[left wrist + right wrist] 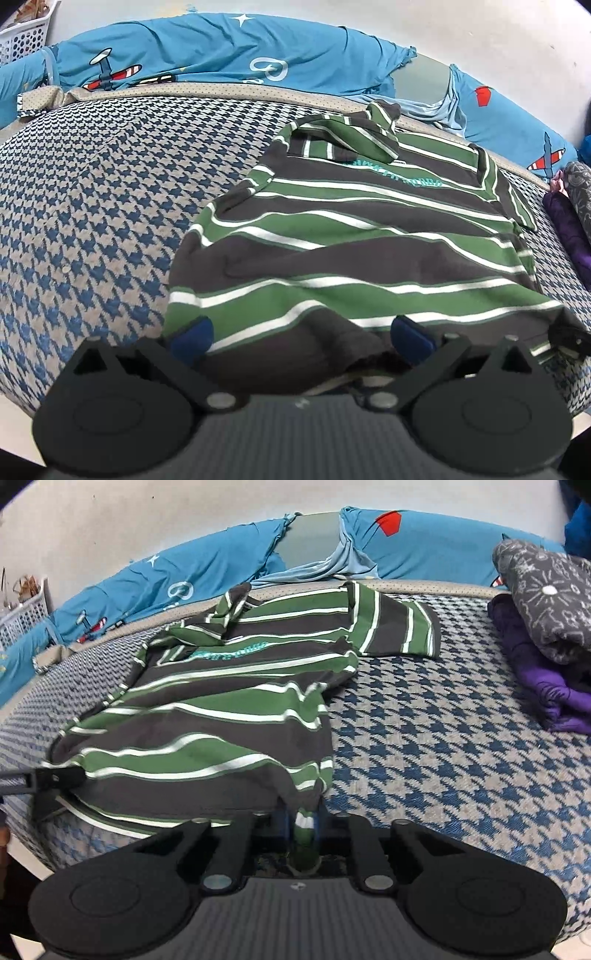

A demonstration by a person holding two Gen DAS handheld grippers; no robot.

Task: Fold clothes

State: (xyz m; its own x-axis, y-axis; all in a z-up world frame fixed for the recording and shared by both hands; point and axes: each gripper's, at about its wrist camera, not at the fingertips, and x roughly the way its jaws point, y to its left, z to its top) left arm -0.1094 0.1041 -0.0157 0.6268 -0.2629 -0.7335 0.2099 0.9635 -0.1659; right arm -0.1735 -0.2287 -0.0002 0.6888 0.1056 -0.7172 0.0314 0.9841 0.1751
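Clamping a bunched fold of the striped shirt's [207,716] near hem, the right gripper [303,821] has its blue pads pressed together on the cloth. The left gripper [301,332] stands with its blue pads [194,332] wide apart; the shirt's dark near hem lies between them, and neither pad presses on it. In the right wrist view the left gripper's black finger appears at the shirt's near left corner. The green, grey and white shirt lies spread on the blue houndstooth bed cover [443,738], one sleeve flat to the far right, collar rumpled at the far end. Right of it, well apart, sits a stack of folded clothes [543,627], grey patterned over purple. Farthest back runs a blue aeroplane-print sheet [207,51], with a white basket [26,33] at far left.
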